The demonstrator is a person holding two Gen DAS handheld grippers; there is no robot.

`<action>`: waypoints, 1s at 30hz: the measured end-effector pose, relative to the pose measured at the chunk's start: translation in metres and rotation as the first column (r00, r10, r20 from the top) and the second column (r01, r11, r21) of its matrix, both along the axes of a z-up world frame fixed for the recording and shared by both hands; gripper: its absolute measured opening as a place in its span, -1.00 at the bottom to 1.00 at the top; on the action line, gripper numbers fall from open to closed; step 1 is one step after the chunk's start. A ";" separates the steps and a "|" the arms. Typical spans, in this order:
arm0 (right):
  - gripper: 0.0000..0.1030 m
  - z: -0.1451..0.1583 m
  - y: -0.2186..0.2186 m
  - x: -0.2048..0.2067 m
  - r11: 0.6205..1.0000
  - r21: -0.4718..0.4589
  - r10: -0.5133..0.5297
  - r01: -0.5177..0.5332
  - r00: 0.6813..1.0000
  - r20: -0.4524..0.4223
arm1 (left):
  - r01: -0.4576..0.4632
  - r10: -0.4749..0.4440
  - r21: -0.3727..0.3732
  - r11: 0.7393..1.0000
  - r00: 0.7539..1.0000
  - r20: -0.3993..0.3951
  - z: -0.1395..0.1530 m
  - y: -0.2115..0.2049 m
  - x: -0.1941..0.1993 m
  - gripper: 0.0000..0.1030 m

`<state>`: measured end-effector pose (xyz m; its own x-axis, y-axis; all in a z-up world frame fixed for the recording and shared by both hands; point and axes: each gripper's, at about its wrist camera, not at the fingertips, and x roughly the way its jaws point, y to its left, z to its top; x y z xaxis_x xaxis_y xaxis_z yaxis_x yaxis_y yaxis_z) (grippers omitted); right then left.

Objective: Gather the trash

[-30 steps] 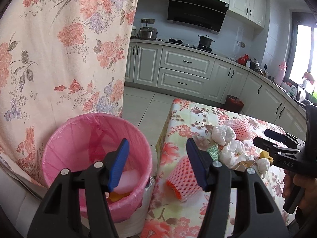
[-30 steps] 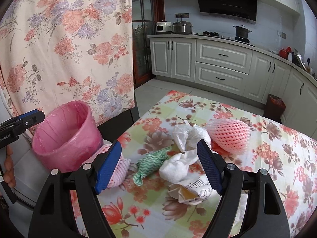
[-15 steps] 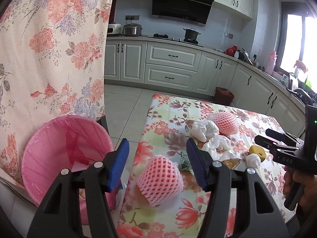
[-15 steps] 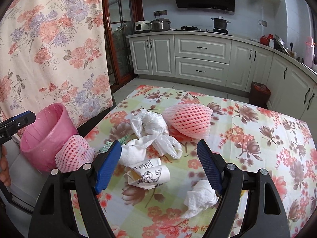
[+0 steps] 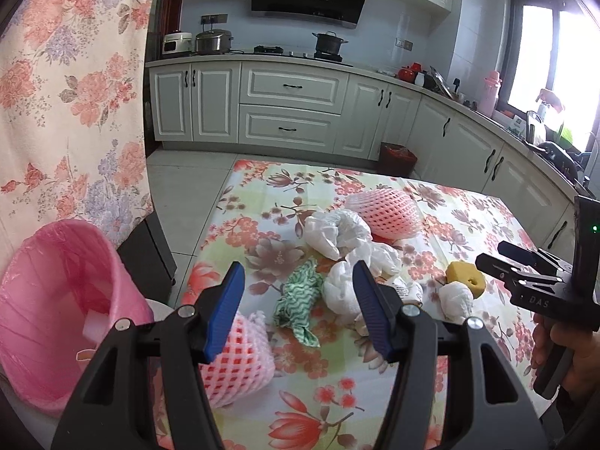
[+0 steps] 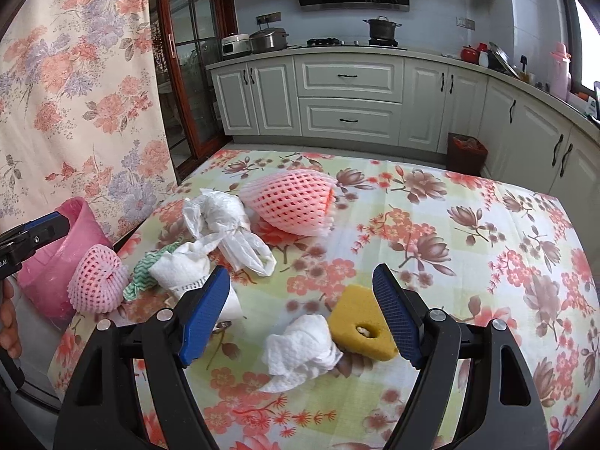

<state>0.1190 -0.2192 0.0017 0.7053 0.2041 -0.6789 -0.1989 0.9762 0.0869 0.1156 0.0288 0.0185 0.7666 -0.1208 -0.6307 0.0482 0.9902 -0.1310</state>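
Observation:
Trash lies on a floral tablecloth (image 6: 468, 225). My left gripper (image 5: 298, 309) is open and empty, above a green wavy cloth (image 5: 300, 296), with a pink foam net (image 5: 236, 360) under its left finger. My right gripper (image 6: 302, 313) is open and empty, above a crumpled white tissue (image 6: 300, 348) and a yellow sponge (image 6: 360, 326). A second pink foam net (image 6: 290, 202), white plastic bags (image 6: 225, 221) and white paper wads (image 6: 180, 266) lie in the middle. The pink-lined bin (image 5: 52, 300) stands off the table's left edge; it also shows in the right wrist view (image 6: 56, 262).
A floral curtain (image 5: 67, 93) hangs at the left behind the bin. A dark chair back (image 5: 150, 255) stands between bin and table. Kitchen cabinets (image 6: 348, 101) and a small brown bin (image 6: 467, 152) stand beyond the table's far edge.
My left gripper swung right, from over the bin to over the table's trash. My right gripper moved right, from the green cloth and wads to the tissue and sponge. Both stayed open.

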 end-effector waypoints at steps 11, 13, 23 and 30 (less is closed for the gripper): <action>0.44 -0.030 -0.036 0.013 0.996 -0.019 -0.083 0.082 0.994 -0.076 | 0.076 -0.078 -0.036 0.996 0.995 -0.068 -0.031 -0.036 0.038 0.04; 0.44 -0.037 -0.038 0.016 0.996 -0.025 -0.093 0.091 0.991 -0.093 | 0.086 -0.090 -0.051 0.995 0.992 -0.086 -0.039 -0.040 0.045 0.01; 0.44 -0.057 -0.036 0.033 0.995 -0.038 -0.099 0.094 0.983 -0.155 | 0.103 -0.117 -0.089 0.991 0.979 -0.166 -0.070 -0.055 0.077 -0.11; 0.44 -0.064 -0.032 0.040 0.995 -0.052 -0.093 0.085 0.979 -0.183 | 0.095 -0.112 -0.084 0.992 0.966 -0.234 -0.087 -0.060 0.088 -0.12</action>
